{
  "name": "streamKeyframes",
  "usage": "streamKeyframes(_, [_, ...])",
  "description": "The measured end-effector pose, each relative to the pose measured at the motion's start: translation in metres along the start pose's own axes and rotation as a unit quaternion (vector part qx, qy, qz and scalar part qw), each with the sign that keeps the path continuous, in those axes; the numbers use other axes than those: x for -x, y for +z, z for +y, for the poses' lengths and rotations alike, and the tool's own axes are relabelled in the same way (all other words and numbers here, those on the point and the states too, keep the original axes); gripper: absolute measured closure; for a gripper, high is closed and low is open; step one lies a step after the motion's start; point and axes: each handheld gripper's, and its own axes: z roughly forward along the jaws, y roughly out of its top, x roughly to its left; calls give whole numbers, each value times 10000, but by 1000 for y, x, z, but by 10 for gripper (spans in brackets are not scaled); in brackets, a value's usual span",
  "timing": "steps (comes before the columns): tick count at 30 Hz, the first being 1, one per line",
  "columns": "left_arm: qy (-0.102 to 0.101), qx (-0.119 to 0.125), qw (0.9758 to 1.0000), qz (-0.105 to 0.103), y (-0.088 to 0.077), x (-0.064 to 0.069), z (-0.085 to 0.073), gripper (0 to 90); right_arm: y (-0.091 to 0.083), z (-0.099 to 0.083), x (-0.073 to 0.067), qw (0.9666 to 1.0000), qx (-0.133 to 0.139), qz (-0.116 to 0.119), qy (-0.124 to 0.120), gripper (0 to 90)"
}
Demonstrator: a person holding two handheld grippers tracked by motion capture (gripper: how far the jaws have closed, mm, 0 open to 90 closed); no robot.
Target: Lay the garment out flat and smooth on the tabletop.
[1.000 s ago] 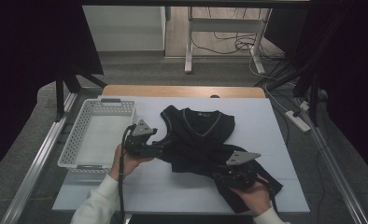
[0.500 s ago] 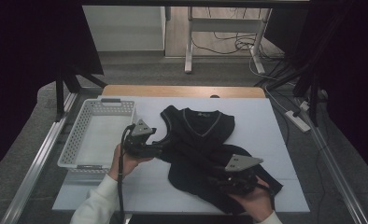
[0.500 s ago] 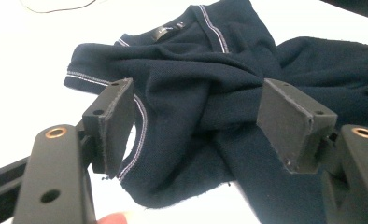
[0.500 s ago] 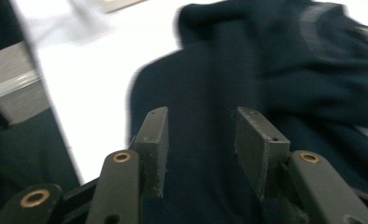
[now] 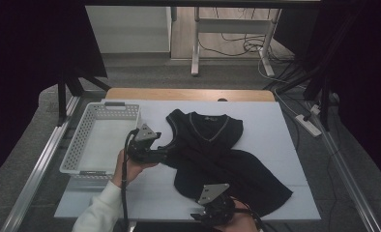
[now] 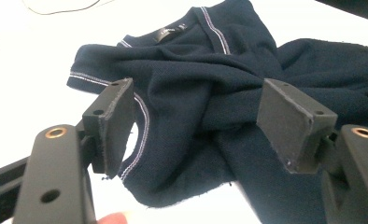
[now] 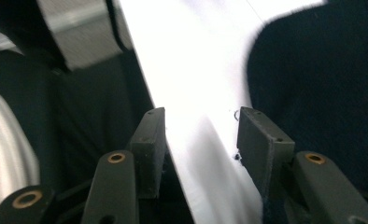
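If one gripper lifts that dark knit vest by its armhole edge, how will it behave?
The vest already lies creased and bunched on the table, so it would probably droop limply. Thin knit suggests it is light. Its spread lower part likely drags across the table rather than lifting flat.

Neck label (image 6: 168, 32) lettering unreadable

Left tool (image 5: 160, 155) sits mid-left, pointing right, jaws wide apart — right tool (image 7: 200, 135) low at the near edge, jaws parted and just opening further.
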Motion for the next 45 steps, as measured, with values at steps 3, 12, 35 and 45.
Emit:
streamKeyframes(3, [-5, 5, 10000, -2, 0, 0, 0, 284, 0, -6, 8, 9993, -155, -329, 12, 510])
streamKeyframes(12, [-11, 25, 10000, 17, 0, 0, 0, 283, -11, -15, 35, 9942, -320, -1013, 165, 472])
streamKeyframes(35, [-20, 21, 10000, -1, -2, -3, -1, 282, -16, 2, 47, 9944, 646, -297, 783, 619])
streamKeyframes(45, [12, -16, 10000, 15, 0, -2, -1, 277, -44, -22, 66, 9887, 710, -855, 1004, 549])
